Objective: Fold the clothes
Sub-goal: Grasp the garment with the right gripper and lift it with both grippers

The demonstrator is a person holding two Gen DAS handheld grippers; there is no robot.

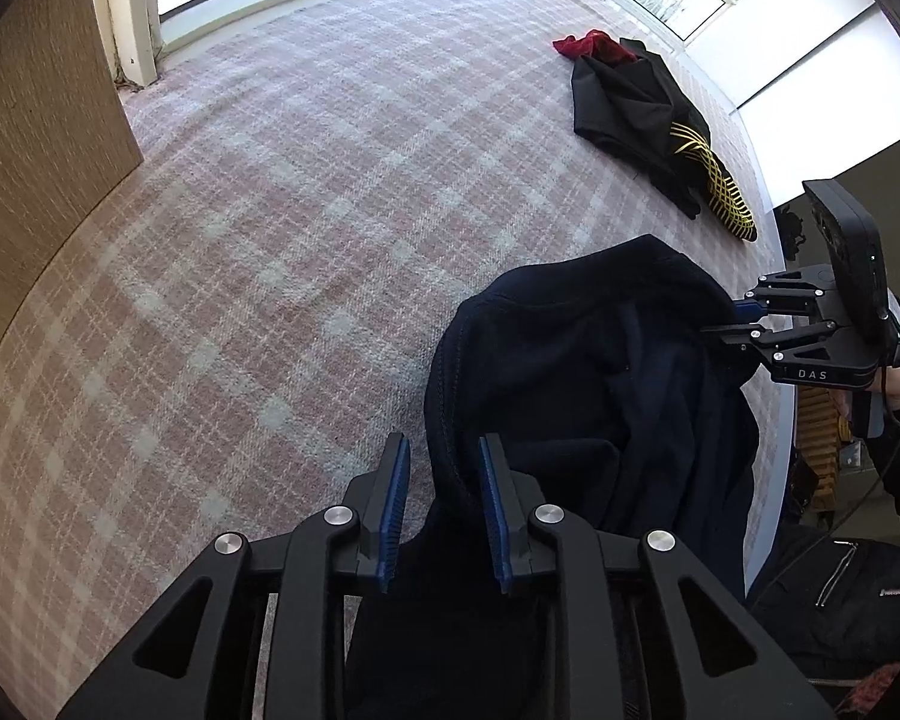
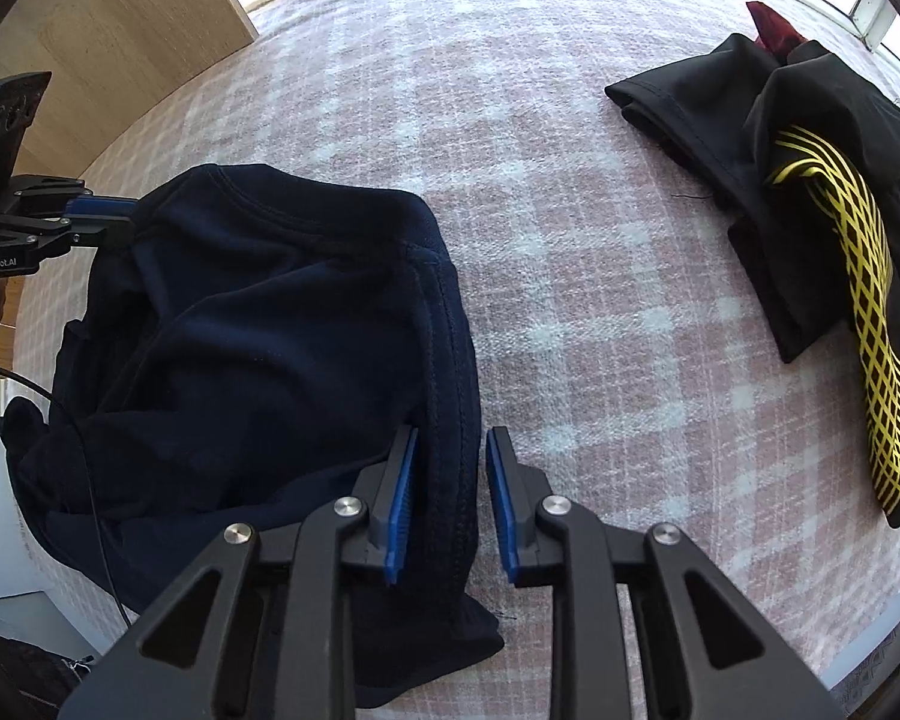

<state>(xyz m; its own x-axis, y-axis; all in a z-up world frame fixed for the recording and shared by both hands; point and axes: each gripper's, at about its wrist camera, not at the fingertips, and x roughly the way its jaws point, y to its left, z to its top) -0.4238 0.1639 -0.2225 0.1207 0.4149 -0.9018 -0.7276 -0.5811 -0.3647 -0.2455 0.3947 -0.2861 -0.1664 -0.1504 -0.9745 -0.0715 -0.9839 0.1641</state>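
1. The left claw (image 1: 444, 510) stands over the left edge of the navy garment (image 1: 594, 396), pointing steeply down. Its blue pads (image 1: 396, 504) are parted, with the garment's stitched hem running up between them; a gap shows on either side of the cloth, so the claw is released rather than pinching.
2. The navy garment lies crumpled in a heap on the plaid-covered surface (image 1: 270, 240), at its near edge, close to the person.
3. The right claw (image 2: 450, 504) sits at the garment's right edge. Its blue pads (image 2: 403, 498) are also parted: the left pad is just beside the seamed hem (image 2: 450, 396), the right pad stands clear over bare plaid. It grips nothing.
4. In the left wrist view the right claw (image 1: 744, 321) reaches the garment's far right side, held by a hand (image 1: 897, 387).
5. Well apart from the navy garment, to its far right, lies a black garment with a yellow lattice pattern (image 2: 810, 192), and a red cloth (image 2: 771, 30) peeks out behind that one.
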